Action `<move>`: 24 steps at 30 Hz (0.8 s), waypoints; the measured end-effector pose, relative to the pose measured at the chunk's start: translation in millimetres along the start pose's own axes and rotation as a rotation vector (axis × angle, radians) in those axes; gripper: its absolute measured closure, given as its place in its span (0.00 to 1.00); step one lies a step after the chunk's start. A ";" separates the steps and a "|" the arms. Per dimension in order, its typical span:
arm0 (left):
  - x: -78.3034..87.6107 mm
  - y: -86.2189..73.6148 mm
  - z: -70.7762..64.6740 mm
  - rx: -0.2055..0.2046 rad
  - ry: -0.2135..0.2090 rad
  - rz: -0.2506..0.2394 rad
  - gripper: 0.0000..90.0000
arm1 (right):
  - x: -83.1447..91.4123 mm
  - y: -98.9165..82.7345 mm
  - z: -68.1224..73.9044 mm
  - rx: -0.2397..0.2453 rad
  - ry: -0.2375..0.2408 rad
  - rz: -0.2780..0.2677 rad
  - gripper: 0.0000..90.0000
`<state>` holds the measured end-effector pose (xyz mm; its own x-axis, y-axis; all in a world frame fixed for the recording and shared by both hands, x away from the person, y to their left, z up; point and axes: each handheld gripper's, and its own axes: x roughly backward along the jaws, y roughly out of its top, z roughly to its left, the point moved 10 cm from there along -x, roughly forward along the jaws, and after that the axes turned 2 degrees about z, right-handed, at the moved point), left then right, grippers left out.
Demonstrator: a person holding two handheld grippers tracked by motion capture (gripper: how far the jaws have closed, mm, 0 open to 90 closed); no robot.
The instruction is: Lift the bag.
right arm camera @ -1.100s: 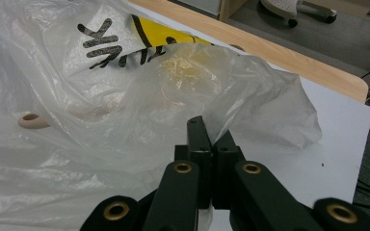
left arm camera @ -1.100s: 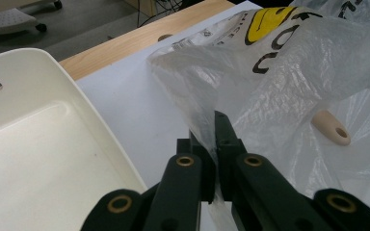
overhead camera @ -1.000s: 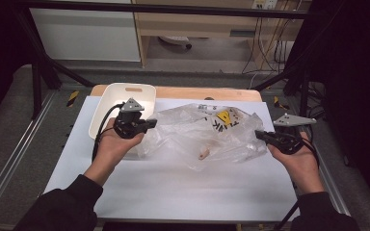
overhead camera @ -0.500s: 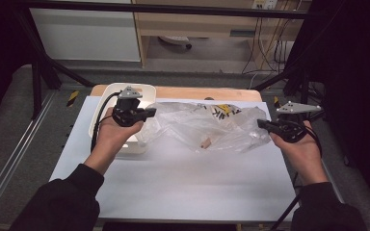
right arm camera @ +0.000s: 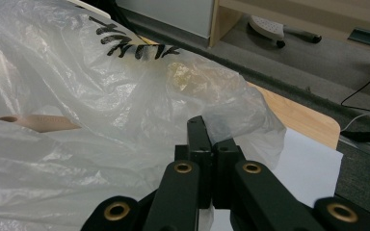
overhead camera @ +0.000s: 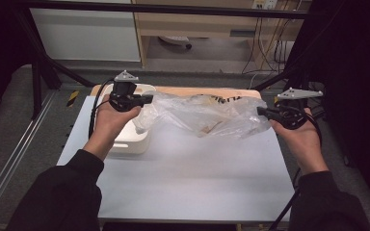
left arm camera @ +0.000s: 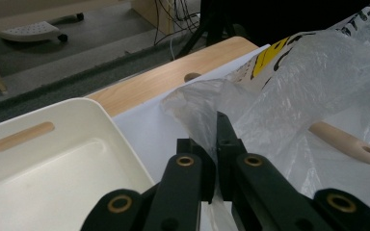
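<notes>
High view: at left of centre, the left gripper (overhead camera: 147, 100) has its jaws pressed together on a corner of the clear plastic bag (overhead camera: 207, 115), above a smooth white rounded tray (overhead camera: 130, 142). The crinkled, glossy film stretches across mid-frame, lifted off the pale table (overhead camera: 183, 178), with a slim wooden handle (left arm camera: 347, 143) inside. At right, the right gripper (overhead camera: 261, 111) pinches the opposite edge, jaws clamped tight.

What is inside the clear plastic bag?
Inside the plastic bag lies a pale wooden handle with a hole at one end. Crumpled film hides its other end and any further contents.
</notes>
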<state>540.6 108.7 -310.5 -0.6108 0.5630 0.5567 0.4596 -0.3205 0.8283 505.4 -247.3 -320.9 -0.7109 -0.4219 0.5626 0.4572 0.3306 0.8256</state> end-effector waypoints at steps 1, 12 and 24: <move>0.4 1.7 1.3 -0.001 0.005 0.001 1.00 | -0.3 1.8 -0.4 0.003 -0.001 -0.001 1.00; 1.3 18.6 17.4 0.019 0.037 -0.006 1.00 | -2.9 23.8 -6.9 -0.010 -0.004 -0.022 1.00; 6.2 32.5 32.6 0.049 0.056 -0.045 1.00 | -9.3 47.9 -13.3 -0.017 -0.016 -0.036 1.00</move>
<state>572.8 126.6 -282.2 -0.6663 0.5318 0.5227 0.4611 -0.2571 0.8493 541.1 -238.8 -286.0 -0.7353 -0.4199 0.5320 0.4403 0.3009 0.8459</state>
